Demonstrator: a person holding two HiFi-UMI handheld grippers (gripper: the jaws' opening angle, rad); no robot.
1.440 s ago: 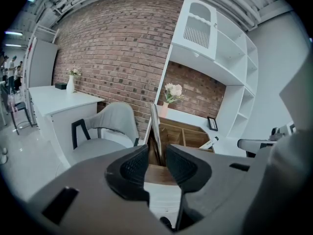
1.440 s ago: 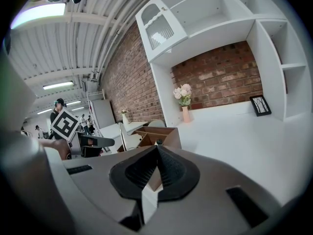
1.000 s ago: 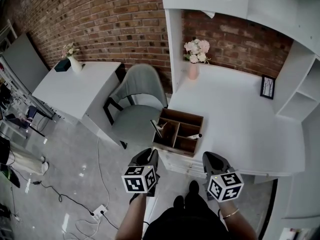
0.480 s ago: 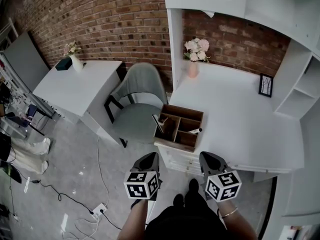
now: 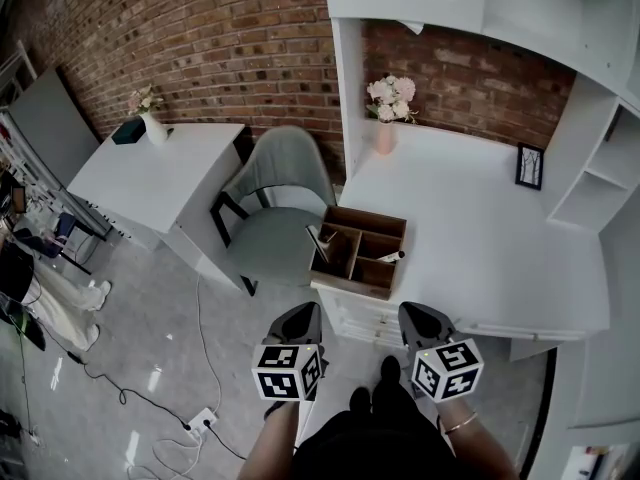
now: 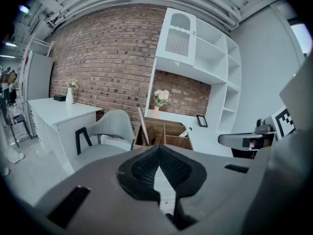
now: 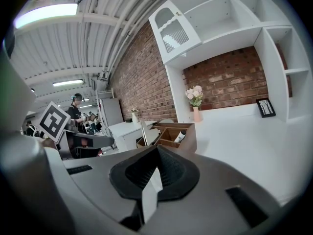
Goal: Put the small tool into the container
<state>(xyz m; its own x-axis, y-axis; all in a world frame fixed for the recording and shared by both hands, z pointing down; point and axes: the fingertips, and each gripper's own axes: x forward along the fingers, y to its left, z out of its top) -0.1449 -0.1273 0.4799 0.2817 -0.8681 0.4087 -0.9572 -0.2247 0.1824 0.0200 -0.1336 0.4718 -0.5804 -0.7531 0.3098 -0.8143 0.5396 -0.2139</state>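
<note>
Left gripper (image 5: 303, 313) and right gripper (image 5: 417, 315) hang low by the person's body, short of the desk (image 5: 490, 238). Both pairs of jaws are pressed together with nothing between them. Small tool (image 5: 389, 258) lies in a right-hand compartment of the wooden box (image 5: 348, 286) at the desk's near corner, so placing looks done and the grippers are parked clear. Flower vase (image 5: 386, 133) sits farther back, by the brick wall (image 5: 220, 38).

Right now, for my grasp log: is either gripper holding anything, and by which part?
Nothing is held. The left gripper and the right gripper each have their jaws together with nothing between them, hanging short of the wooden container.
</note>
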